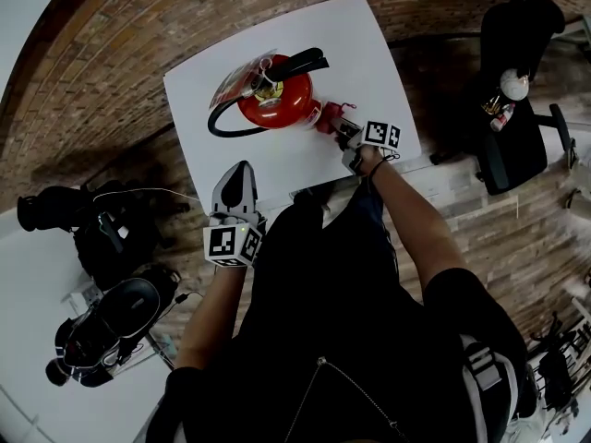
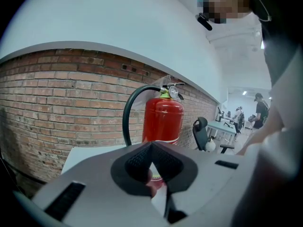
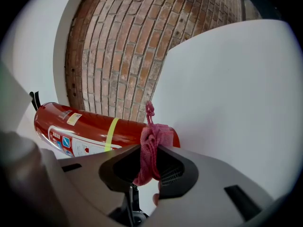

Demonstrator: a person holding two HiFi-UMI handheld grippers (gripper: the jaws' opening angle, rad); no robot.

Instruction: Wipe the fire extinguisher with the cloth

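A red fire extinguisher [image 1: 274, 100] is seen standing upright near the middle of a white table [image 1: 360, 44], with its black hose [image 1: 226, 132] curved out toward the table's left edge. A brick wall [image 2: 71, 103] is seen behind the table in the left gripper view.

The right gripper [image 1: 340, 127] is held low over the table on the side of the extinguisher that faces the right edge. Its jaws are clamped on a bunched pink cloth [image 3: 150, 150], which sticks out past the jaw tips. The cloth is laid against the lower part of the red cylinder, just by the yellow band and the printed label, and appears to touch it. In the head view the cloth [image 1: 325, 116] is seen between the gripper and the cylinder.

The left gripper [image 1: 242, 166] is held at the table's near edge, toward the near left corner, well apart from the extinguisher and pointed at it. Its jaws are brought together at the tips, and nothing is held between them.
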